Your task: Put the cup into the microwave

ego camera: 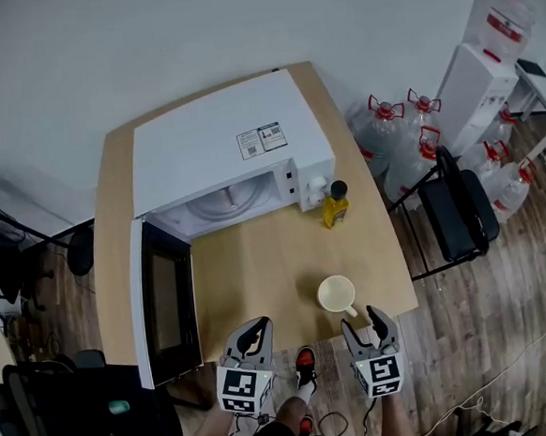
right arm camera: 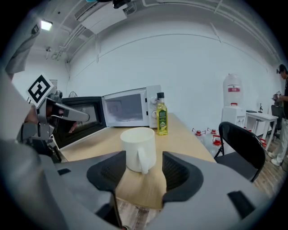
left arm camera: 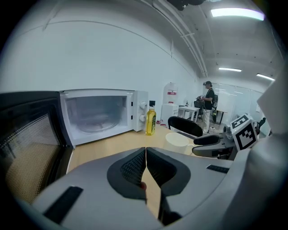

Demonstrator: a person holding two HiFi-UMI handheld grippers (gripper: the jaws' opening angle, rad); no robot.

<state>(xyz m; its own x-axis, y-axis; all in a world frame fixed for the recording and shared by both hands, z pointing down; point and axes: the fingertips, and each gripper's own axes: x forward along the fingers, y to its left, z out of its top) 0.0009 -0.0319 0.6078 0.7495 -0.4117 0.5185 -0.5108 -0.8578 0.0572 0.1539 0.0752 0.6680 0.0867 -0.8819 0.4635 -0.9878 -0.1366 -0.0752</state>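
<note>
Two grippers checked | right gripper (right arm camera: 144,164): jaws wide apart, gripping nothing, lined up on cup (right arm camera: 138,146) just ahead, handle facing them, likely for pickup | left gripper (left arm camera: 146,155): jaws together, empty | cup stands on table (ego camera: 258,261) near front edge | microwave (ego camera: 220,141): door (ego camera: 162,306) swung open, cavity appears free | yellow bottle (ego camera: 335,205) beside microwave, judged off the path.

One cup (ego camera: 335,293), one microwave (ego camera: 220,141), one bottle (ego camera: 335,205), two claws (ego camera: 252,329) (ego camera: 366,323).
</note>
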